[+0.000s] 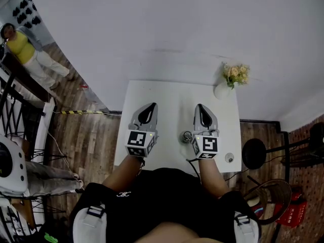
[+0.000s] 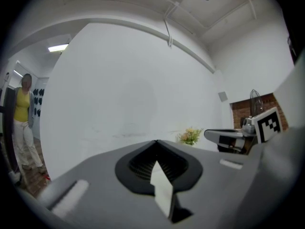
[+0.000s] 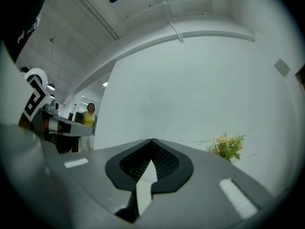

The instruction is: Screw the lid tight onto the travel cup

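Observation:
Seen from the head view, a small round metal cup [image 1: 187,136] stands on the white table [image 1: 167,92], just left of my right gripper's body. A small round piece [image 1: 229,158], possibly the lid, lies near the table's front right corner. My left gripper [image 1: 150,107] and right gripper [image 1: 200,108] hover side by side over the table, pointing at the wall. Both are shut with nothing between the jaws. In the left gripper view the jaws [image 2: 156,141] meet at a point, as they do in the right gripper view [image 3: 152,140]. Neither gripper view shows the cup or the lid.
A white vase of flowers [image 1: 230,80] stands at the table's far right corner, also in view as the flowers [image 3: 228,147]. A white wall rises right behind the table. A black stool [image 1: 254,153] and a chair [image 1: 271,199] are to the right. A person in yellow [image 1: 23,47] stands far left.

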`<act>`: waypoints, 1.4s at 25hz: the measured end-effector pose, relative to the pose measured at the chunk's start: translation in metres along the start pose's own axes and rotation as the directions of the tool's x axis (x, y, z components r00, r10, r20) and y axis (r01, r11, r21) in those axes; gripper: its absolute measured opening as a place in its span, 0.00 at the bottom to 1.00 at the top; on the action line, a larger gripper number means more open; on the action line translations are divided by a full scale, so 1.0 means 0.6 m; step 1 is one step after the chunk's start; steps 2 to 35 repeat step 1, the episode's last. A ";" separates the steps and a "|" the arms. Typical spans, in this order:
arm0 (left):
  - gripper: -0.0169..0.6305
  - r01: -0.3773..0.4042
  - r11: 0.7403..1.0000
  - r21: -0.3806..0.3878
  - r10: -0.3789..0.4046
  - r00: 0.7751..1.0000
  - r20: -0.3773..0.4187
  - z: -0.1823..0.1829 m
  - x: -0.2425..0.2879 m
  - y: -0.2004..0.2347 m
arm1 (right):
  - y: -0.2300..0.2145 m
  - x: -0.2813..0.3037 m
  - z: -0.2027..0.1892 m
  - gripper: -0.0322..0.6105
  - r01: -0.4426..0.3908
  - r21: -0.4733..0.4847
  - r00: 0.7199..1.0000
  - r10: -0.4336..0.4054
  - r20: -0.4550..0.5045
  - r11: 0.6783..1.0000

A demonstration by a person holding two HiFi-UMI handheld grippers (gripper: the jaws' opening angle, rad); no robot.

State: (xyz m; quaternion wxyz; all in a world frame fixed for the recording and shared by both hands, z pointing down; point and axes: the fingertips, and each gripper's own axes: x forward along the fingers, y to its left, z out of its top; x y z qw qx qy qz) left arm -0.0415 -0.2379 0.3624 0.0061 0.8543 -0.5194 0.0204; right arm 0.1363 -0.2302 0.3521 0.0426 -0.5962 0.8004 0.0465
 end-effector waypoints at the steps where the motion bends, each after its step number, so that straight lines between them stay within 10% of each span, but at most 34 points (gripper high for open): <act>1: 0.11 0.001 1.000 -0.001 -0.001 1.000 0.000 0.000 0.000 -0.001 | 0.001 -0.001 0.001 0.06 -0.003 -0.002 1.000 0.003 0.002 1.000; 35: 0.11 0.001 1.000 -0.001 -0.001 1.000 0.000 0.000 0.000 -0.001 | 0.001 -0.001 0.001 0.06 -0.003 -0.002 1.000 0.003 0.002 1.000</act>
